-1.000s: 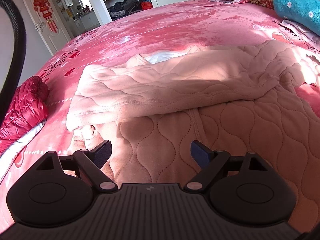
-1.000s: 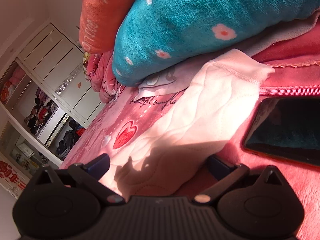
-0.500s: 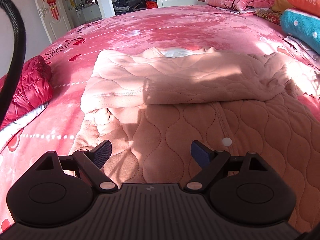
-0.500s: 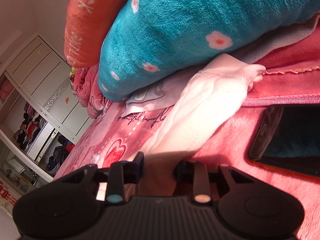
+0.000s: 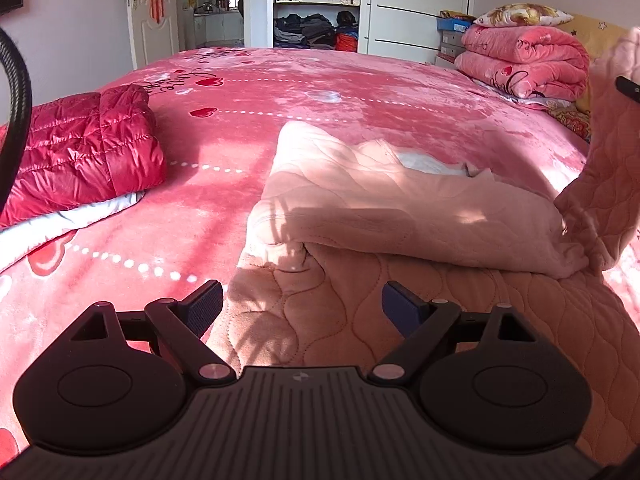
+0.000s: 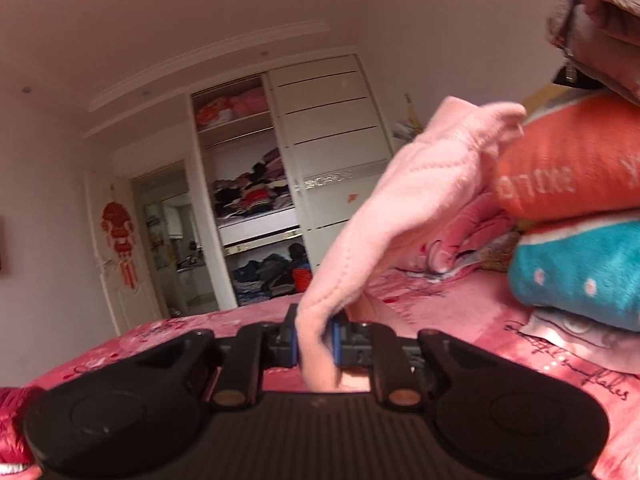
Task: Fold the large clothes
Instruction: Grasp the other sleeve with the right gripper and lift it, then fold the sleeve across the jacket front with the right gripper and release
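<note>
Right tool [image 6: 315, 338] pinches soft quilted garment [image 6: 384, 216].

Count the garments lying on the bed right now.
2: a pink quilted garment mid-bed, one end lifted at the right, and a red puffer jacket at the left edge. More may be hidden.

In the left wrist view a quilted garment [image 5: 400, 216] lies on the bed [image 5: 320, 92] at centre and lower right, its upper part folded over the lower. A padded jacket [image 5: 80, 148] lies on the bed at left, well apart from it. A folded blanket [image 5: 524, 60] sits at the upper right, a wardrobe [image 5: 316, 4] behind the bed at top centre. In the right wrist view, stacked pillows [image 6: 576, 216] lie at right.
</note>
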{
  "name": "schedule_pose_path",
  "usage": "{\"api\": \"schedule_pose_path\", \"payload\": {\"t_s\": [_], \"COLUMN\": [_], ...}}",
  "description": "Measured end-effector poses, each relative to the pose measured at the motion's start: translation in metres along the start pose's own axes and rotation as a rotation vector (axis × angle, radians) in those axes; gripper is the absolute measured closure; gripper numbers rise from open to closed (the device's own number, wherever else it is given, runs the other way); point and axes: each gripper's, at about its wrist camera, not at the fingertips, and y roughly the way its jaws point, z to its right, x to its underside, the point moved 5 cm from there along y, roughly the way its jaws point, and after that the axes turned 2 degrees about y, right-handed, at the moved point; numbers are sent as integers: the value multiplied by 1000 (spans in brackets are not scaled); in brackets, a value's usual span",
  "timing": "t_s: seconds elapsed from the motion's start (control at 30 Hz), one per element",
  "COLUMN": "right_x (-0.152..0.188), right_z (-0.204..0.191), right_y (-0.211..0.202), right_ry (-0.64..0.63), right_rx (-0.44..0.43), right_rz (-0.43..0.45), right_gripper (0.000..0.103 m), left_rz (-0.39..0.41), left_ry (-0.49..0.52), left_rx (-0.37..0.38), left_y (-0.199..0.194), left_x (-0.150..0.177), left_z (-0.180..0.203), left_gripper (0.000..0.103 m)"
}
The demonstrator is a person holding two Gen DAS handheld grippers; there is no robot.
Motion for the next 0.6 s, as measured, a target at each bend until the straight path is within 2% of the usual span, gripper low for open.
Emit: {"api": "schedule_pose_path", "payload": {"t_s": [0.07, 0.17, 0.23, 0.37, 0.43, 0.57, 0.6], "right_x": [19, 56, 85, 139, 155, 165, 166], "right_z": [-53, -108, -128, -148, -146, -142, -144], "right_y": [9, 18, 28, 40, 45, 42, 42], "right_ry": [-77, -188, -209, -282, -256, -215, -209], "right_rx": [-150, -282, -344, -358, -357, -369, -377], "right_rz": [-64, -161, -253, -399, -458, -518, -525], "right_gripper": [91, 92, 92, 91, 89, 84, 78], "left_rz": [10, 34, 45, 68, 72, 64, 58], "left_ry": [-46, -113, -142, -168, -189, -218, -225], "left_rx": [35, 102, 129, 154, 164, 201, 212], "left_y": [-1, -4, -6, -9, -10, -7, -6], "left_x": [-1, -3, -5, -5, -5, -5, -6], "left_z": [-6, -11, -12, -18, -20, -18, -15], "left_gripper": [0, 0, 0, 0, 0, 0, 0]}}
